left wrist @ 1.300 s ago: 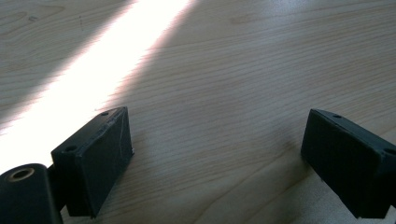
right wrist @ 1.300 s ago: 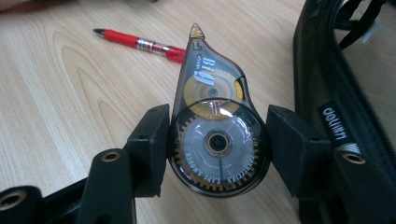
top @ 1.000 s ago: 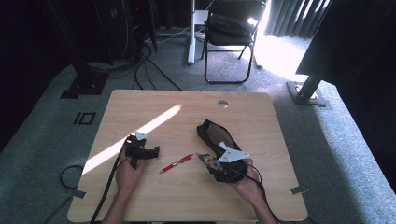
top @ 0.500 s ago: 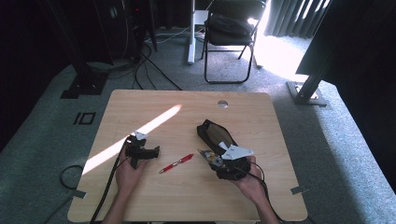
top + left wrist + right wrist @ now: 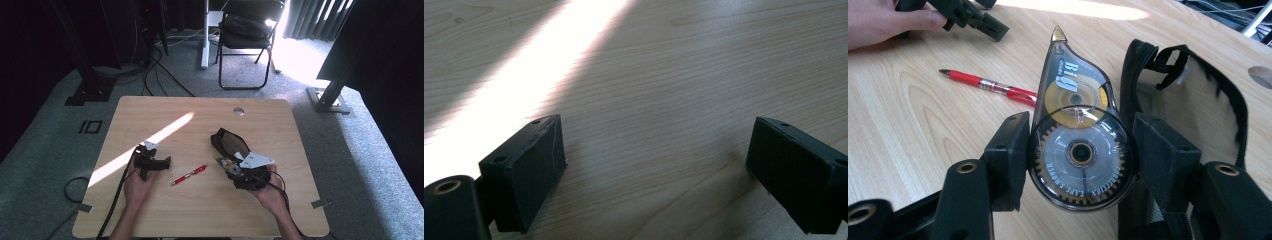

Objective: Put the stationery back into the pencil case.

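Pale wood table [image 5: 280, 125] on grey carpet, crossed by a bright sun stripe [image 5: 150, 142] running from about 7 o'clock up toward 1 o'clock; black folding chair [image 5: 247, 30] standing beyond the far edge at 12 o'clock.

At the left, left gripper [image 5: 150, 162] resting in the person's left hand [image 5: 137, 182] low over the wood near the stripe, cable trailing off toward 7 o'clock. Seen in the left gripper view: jaws spread wide, released, bare wood grain between them, stripe passing at 11 o'clock.

Toward the middle, red pen [image 5: 189, 175] lying flat on the table, between the two grippers, apart from both, tip end pointing toward 8 o'clock.

Further right, correction tape dispenser [image 5: 1075, 135] clamped in the right gripper [image 5: 235, 170], both pads pressed on its round clear body, nose pointing to 12 o'clock in the right gripper view; apparently raised just off the wood, though hard to judge. Right hand [image 5: 270, 192] behind it at 5 o'clock.

At 1 o'clock from the dispenser, black pencil case [image 5: 227, 142] lying open on the table, just beside the right jaw, tan lining showing.
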The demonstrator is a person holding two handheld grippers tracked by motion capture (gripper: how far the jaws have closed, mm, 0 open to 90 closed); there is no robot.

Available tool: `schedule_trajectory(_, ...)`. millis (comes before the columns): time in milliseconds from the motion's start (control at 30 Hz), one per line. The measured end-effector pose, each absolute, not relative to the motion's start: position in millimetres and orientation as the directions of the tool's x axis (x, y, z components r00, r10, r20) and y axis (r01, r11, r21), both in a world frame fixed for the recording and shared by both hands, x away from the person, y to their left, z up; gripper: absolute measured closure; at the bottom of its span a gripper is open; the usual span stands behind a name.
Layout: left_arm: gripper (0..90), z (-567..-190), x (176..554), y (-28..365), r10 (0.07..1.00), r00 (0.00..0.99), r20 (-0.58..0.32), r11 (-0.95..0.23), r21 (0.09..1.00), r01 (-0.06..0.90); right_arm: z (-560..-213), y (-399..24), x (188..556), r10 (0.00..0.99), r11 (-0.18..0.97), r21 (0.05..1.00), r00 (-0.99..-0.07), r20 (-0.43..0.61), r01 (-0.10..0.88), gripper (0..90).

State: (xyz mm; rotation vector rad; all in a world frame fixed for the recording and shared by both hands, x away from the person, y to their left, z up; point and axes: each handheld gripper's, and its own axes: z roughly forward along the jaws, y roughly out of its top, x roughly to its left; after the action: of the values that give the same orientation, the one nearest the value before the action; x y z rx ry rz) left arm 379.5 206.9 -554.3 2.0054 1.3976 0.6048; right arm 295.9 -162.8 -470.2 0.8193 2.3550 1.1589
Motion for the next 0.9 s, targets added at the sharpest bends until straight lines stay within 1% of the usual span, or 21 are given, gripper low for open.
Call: schedule_trajectory(900, 8.9, -554.3, 379.5, 206.9, 0.941, 0.337, 0.022, -0.254, 0.706, 0.661, -453.3, -169.1, 302.6, 0.677, 0.46, 0.83, -0.729, -0.098, 0.316, 41.8)
